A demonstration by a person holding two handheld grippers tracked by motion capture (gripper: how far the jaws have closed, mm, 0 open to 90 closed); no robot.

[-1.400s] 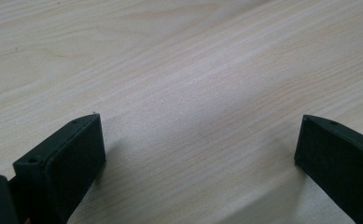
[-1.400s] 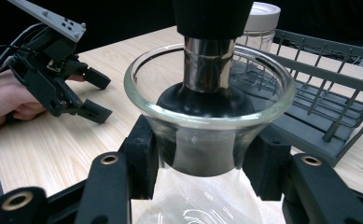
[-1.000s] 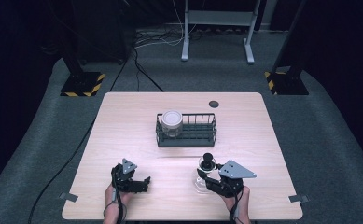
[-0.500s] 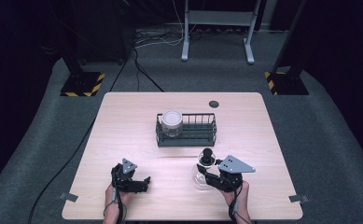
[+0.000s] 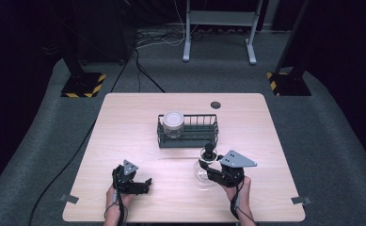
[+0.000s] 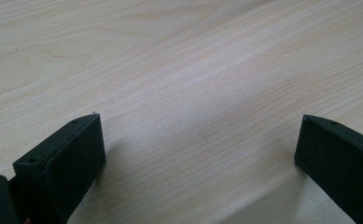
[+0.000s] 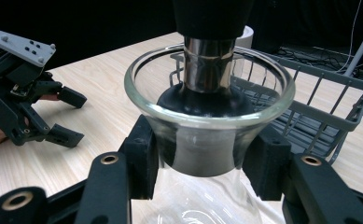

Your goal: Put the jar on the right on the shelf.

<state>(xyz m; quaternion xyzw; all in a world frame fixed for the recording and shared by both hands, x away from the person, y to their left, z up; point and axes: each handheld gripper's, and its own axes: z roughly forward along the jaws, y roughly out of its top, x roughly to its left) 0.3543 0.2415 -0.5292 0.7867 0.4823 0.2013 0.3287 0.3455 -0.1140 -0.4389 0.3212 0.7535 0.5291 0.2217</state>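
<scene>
Right gripper (image 7: 202, 163) slightly shifted, jaws clamped on glass carafe (image 7: 209, 121) neck; left gripper (image 6: 198, 154) wide open, empty.

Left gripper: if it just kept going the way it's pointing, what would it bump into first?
Probably the bare table. The left gripper is open with nothing between its jaws, and its own view looks along them at wood grain. In the high view it aims roughly rightward, toward the glass flask.
</scene>
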